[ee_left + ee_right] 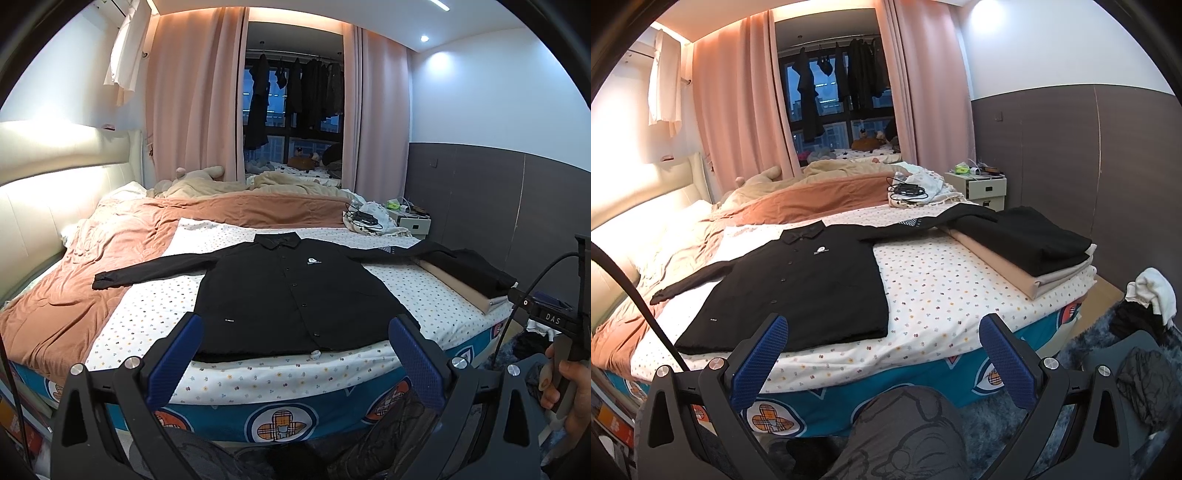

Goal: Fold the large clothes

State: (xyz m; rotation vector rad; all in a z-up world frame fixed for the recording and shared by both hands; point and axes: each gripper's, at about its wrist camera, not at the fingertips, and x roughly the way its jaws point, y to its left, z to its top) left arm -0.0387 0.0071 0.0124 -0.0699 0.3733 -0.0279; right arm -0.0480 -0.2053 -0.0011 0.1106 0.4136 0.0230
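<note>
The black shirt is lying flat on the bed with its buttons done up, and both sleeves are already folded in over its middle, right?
Not quite. The black shirt does lie flat and buttoned on the bed, but its sleeves are not folded in. Both stretch straight out to the sides, as the left wrist view shows.

Black buttoned shirt (291,295) with small white chest logo. White sheet (942,291) under it, dotted in many colours. Teal mattress side (332,413) with plaid flower emblems. Rust-orange blanket (92,258) beside shirt. Pink curtains (192,99). Blue textured pads (1004,358).
</note>
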